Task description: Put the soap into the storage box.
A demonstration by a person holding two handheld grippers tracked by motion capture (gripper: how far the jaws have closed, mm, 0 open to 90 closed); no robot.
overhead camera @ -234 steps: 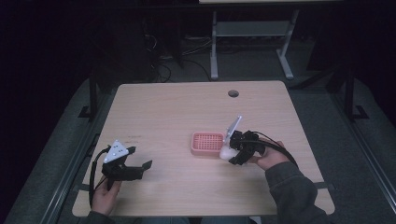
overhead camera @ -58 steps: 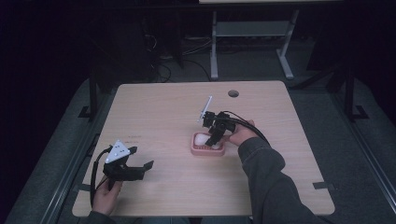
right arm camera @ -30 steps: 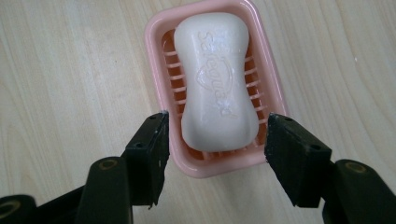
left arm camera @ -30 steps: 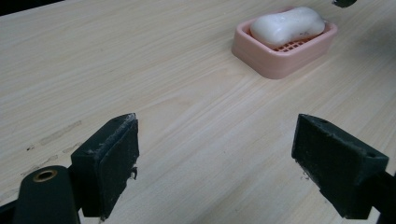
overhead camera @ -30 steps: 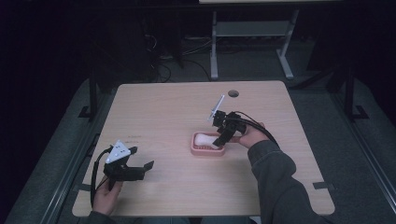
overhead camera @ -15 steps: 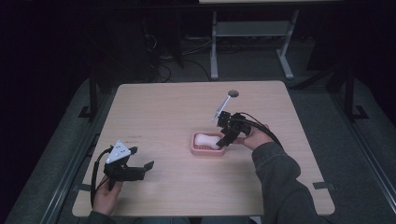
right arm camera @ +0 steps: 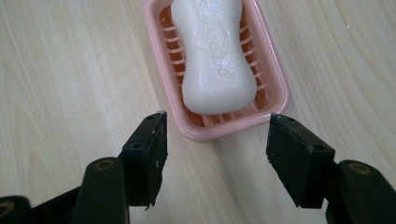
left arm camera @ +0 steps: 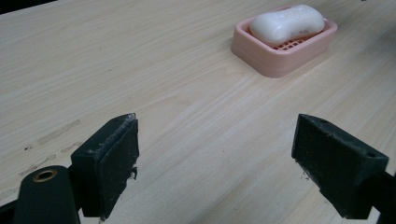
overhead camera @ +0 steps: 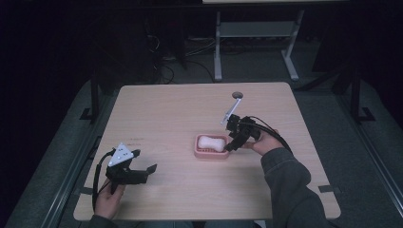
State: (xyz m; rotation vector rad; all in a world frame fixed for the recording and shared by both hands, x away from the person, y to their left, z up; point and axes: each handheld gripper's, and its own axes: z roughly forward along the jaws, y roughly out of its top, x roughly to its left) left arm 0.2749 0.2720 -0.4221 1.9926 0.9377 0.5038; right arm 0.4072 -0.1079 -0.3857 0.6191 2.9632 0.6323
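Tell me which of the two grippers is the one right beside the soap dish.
The right gripper, its open jaws at the pink soap dish; the left gripper rests open far off near the table's front left corner.

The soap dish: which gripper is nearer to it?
Right. The right gripper sits open at the soap dish's end; the left gripper rests far off near the table's front-left corner.

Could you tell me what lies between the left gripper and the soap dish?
Nothing: in the left gripper view, only bare table runs from the open left gripper to the soap dish; the high view agrees.
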